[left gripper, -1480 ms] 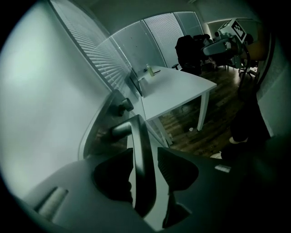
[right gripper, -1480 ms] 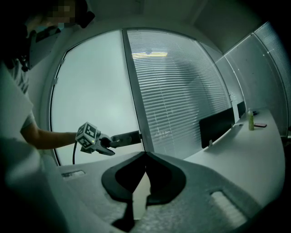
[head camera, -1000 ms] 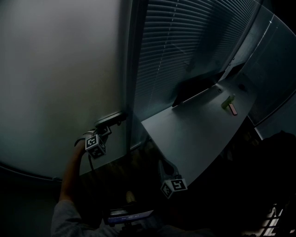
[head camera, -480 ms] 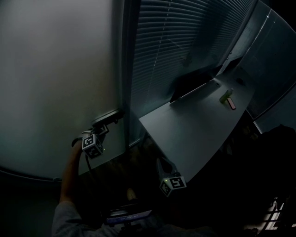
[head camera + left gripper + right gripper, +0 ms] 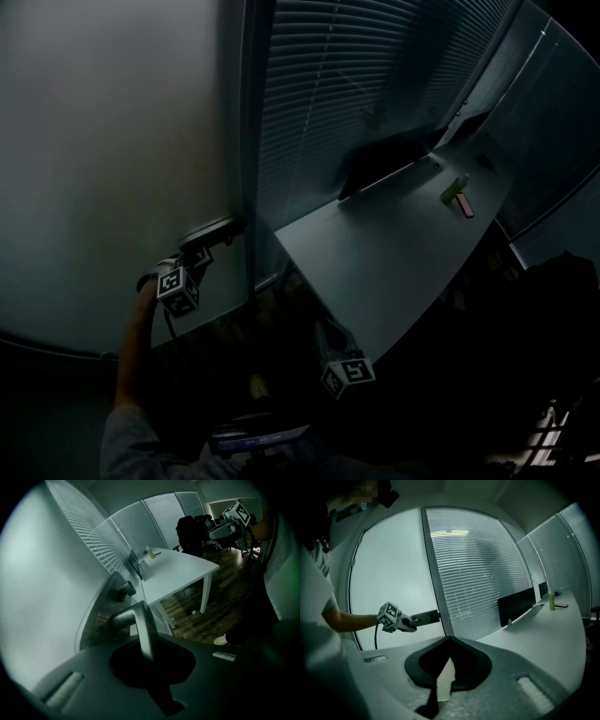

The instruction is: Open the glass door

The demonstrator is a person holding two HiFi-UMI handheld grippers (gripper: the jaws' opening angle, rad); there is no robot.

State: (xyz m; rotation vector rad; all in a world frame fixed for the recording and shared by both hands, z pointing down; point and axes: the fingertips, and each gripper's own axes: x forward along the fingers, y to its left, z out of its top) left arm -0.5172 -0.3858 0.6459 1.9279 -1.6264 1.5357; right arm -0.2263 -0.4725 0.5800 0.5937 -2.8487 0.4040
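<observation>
At the far left, a glass door (image 5: 112, 141): frosted, pale grey, nothing visible through it, seemingly closed against the dark frame post (image 5: 246, 141). Low on its right edge, a metal lever handle (image 5: 214, 228), lying roughly level and pointing away from the post. On that lever, the left gripper (image 5: 199, 253), jaws clamped around the free end, arm reaching up from below. A grip placed far from the pivot, presumably for easy leverage when pressing down. Right of the post, a wall of closed blinds (image 5: 356, 94) behind glass. Further right, a long pale tabletop (image 5: 394, 262) carrying a dark monitor (image 5: 384, 161) and, near its far end, a small green bottle (image 5: 457, 186). Low in front of the tabletop, the right gripper (image 5: 446, 670): jaws together on nothing, pointed toward the door, well apart from the handle, apparently kept idle and clear of the door's swing.
</observation>
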